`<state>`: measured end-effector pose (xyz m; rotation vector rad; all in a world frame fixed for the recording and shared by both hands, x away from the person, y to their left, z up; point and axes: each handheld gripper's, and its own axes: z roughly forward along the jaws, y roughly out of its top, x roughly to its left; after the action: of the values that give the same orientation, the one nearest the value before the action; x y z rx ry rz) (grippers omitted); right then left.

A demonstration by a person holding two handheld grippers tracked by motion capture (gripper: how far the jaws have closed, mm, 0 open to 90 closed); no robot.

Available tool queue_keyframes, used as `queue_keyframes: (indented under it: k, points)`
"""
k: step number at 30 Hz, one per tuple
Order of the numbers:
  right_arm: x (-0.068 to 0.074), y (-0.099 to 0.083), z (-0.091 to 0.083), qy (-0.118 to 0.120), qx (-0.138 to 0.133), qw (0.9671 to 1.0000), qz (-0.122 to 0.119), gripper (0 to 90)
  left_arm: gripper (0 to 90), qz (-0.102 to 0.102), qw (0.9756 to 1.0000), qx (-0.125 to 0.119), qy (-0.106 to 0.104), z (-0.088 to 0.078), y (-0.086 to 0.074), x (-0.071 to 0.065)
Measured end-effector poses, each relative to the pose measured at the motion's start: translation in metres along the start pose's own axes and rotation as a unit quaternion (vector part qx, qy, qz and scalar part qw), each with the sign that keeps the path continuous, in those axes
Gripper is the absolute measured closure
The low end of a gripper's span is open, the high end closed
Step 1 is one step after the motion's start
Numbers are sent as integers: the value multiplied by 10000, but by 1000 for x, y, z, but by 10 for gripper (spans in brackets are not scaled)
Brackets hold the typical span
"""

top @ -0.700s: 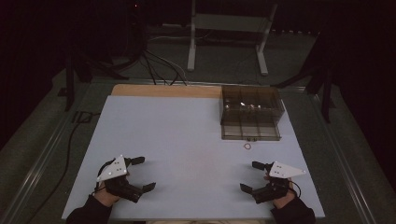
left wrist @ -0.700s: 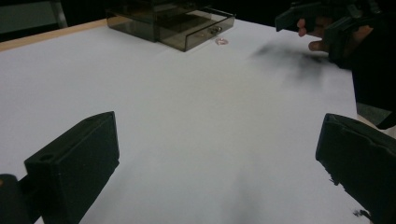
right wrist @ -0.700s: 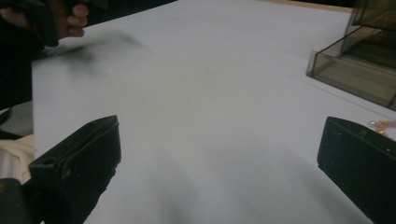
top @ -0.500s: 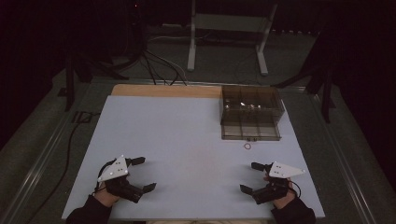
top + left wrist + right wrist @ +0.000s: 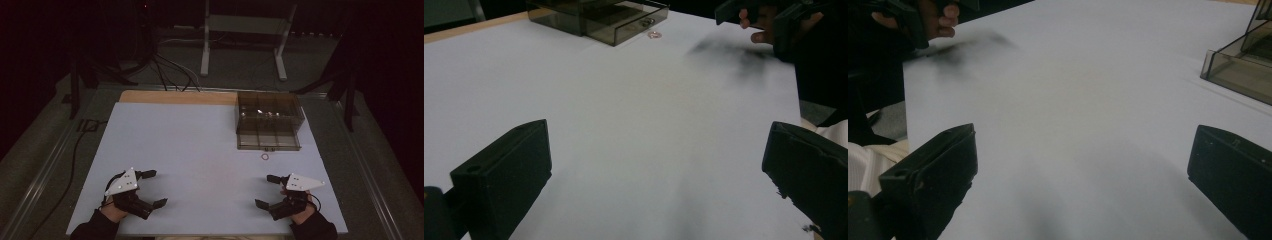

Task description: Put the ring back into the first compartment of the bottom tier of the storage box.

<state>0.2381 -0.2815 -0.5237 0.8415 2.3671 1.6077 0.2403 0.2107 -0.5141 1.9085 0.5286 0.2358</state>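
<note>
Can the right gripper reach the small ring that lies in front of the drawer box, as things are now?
Probably yes: the right gripper, jaws open, has only bare table between it and the ring.

White table [image 5: 200,150], smoky clear drawer box [image 5: 269,120] at far right, small ring [image 5: 264,156] just before it

Smoky clear drawer box [image 5: 269,120] at table's far right; small ring [image 5: 264,156] just before it.

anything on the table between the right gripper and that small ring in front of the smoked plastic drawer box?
Nothing: in the high view, bare white tabletop separates the right gripper from the small ring before the smoked clear plastic drawer box.
</note>
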Motion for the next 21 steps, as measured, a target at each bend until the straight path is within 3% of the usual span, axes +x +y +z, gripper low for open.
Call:
queue_keyframes:
  k: [13,21]
  points:
    - [12,22,-4,278,-204,9992,-197,0,7,-46,10000,-35,5,0,-1,1]
    - [11,34,-14,130,-375,9989,-250,0,7,-73,10000,-59,-32,0,0,1]
